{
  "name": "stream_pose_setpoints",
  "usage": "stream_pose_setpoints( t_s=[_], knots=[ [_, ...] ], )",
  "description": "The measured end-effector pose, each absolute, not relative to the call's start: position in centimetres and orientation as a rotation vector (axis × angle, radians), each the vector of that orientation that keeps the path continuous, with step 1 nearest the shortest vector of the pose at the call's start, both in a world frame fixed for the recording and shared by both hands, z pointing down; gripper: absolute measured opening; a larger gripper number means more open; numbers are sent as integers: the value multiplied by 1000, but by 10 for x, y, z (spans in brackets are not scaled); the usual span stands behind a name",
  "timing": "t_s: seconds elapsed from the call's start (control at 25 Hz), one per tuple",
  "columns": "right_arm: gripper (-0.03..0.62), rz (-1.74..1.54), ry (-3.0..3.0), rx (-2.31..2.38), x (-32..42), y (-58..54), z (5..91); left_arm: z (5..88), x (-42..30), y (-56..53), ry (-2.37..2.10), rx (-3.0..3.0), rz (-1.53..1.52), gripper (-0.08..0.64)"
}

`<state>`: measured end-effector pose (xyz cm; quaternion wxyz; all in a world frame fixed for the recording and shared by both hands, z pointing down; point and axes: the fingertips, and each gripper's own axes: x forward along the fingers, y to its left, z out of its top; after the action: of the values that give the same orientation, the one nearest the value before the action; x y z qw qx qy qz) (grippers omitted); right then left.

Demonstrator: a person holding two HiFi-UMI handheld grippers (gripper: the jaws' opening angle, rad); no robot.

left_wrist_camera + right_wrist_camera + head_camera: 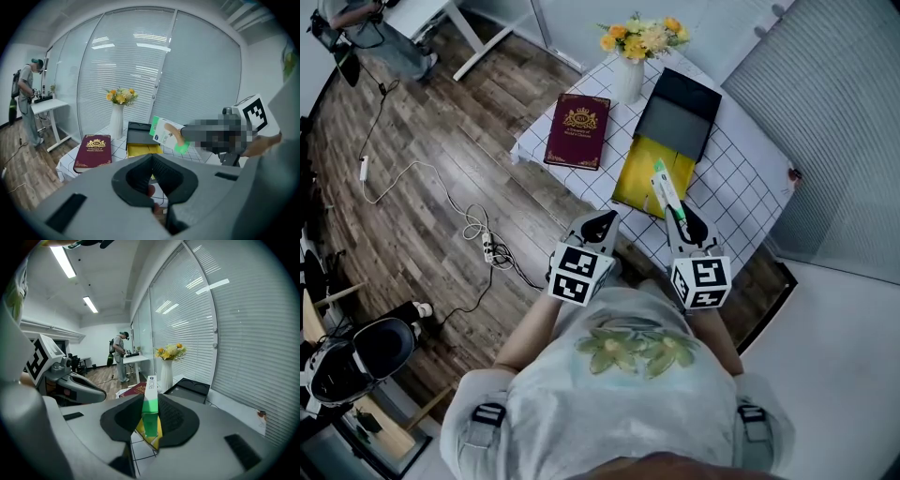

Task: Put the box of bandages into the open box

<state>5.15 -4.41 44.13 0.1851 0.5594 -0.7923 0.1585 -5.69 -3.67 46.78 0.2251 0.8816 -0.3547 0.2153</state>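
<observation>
**Head view: box of bandages [667,190] clamped in R gripper [684,221], not yet in open box [679,116]**

The box of bandages, white w/ a green end, is held off the table. In the right gripper view it is seen edge-on [150,408]: the green end is pinched between the two black pads and the white end points fwd toward the table. In the left gripper view its broad face [165,133] is shown, w/ a bandage strip printed on it.

From the head view the white end is seen over the near right corner of the yellow flap [645,178] that lies in front of the open box's black tray. Whether that end is touching the flap can't be told.

L gripper [599,225] is held just beside the R one, at the table's near edge. Its jaws are kept apart, w/ nothing between them; only tablecloth is seen through the gap.

The open box is set on a table [741,178] covered w/ a white checked cloth. A maroon book [578,129] is laid left of it, and a white vase of yellow flowers [630,67] is stood behind, between book and tray.

Cables [478,234] are strewn on the wood floor at left. A person [27,93] is seen in the bkgd at a white desk [47,108].
</observation>
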Motion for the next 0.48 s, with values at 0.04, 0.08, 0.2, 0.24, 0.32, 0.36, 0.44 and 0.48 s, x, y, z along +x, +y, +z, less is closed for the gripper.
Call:
stream_pose_setpoints(
  t_s=[0.04, 0.08, 0.2, 0.24, 0.32, 0.36, 0.44, 0.48],
  knots=[
    [89, 449, -2228, 1580, 50, -47, 442, 468, -59, -40, -972, 2432, 595, 6],
    [89, 450, -2225, 1585, 49, -49, 442, 469, -60, -44, -967, 2433, 595, 6],
    [89, 444, -2229, 1615, 46, -55, 440, 472, -65, -53, -954, 2437, 600, 6],
    [89, 442, -2231, 1624, 45, -57, 439, 474, -66, -55, -949, 2439, 605, 6],
    [89, 442, -2229, 1636, 43, -61, 440, 479, -68, -60, -939, 2439, 615, 6],
    [89, 444, -2228, 1637, 42, -63, 441, 481, -69, -62, -935, 2437, 619, 6],
    [89, 451, -2226, 1633, 40, -67, 443, 484, -70, -66, -929, 2428, 621, 6],
    [89, 456, -2225, 1628, 39, -69, 445, 485, -70, -68, -927, 2423, 621, 6]
  ],
)
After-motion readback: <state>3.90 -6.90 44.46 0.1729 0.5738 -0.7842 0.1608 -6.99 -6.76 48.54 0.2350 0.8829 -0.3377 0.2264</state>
